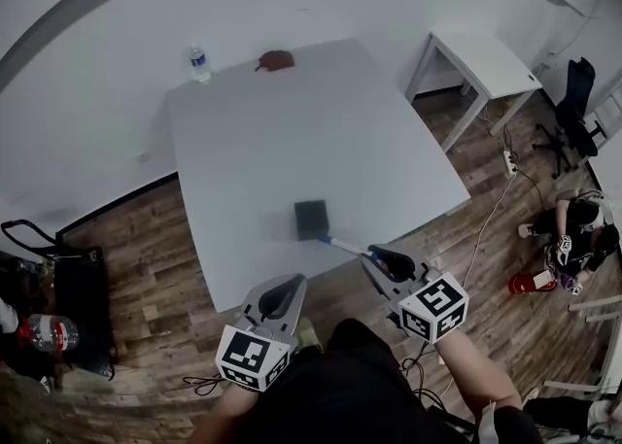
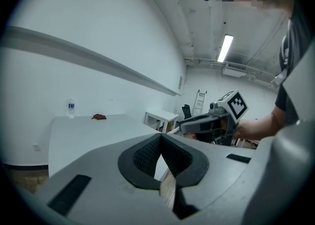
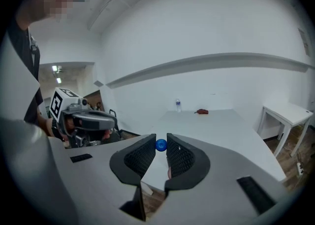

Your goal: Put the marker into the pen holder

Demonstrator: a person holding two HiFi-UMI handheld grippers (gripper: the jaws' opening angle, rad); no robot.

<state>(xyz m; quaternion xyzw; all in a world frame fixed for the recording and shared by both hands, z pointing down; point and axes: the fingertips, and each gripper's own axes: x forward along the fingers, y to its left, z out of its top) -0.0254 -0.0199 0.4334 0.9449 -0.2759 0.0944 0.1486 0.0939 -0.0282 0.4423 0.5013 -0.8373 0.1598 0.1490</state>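
Observation:
The black square pen holder (image 1: 312,220) stands near the front edge of the white table (image 1: 292,131). My right gripper (image 1: 371,258) is shut on a marker (image 1: 342,245), which sticks out toward the holder's right front corner without reaching it. In the right gripper view the marker's blue end (image 3: 161,144) shows between the fingertips of the right gripper (image 3: 161,146). My left gripper (image 1: 291,284) hovers off the table's front edge, shut and holding nothing. Its fingertips meet in the left gripper view (image 2: 160,136), where the right gripper (image 2: 209,121) appears to the right. The holder is hidden in both gripper views.
A water bottle (image 1: 199,63) and a reddish-brown object (image 1: 277,60) sit at the table's far edge. A smaller white table (image 1: 486,63) and an office chair (image 1: 575,102) stand to the right. A person (image 1: 578,233) sits on the wooden floor at the right.

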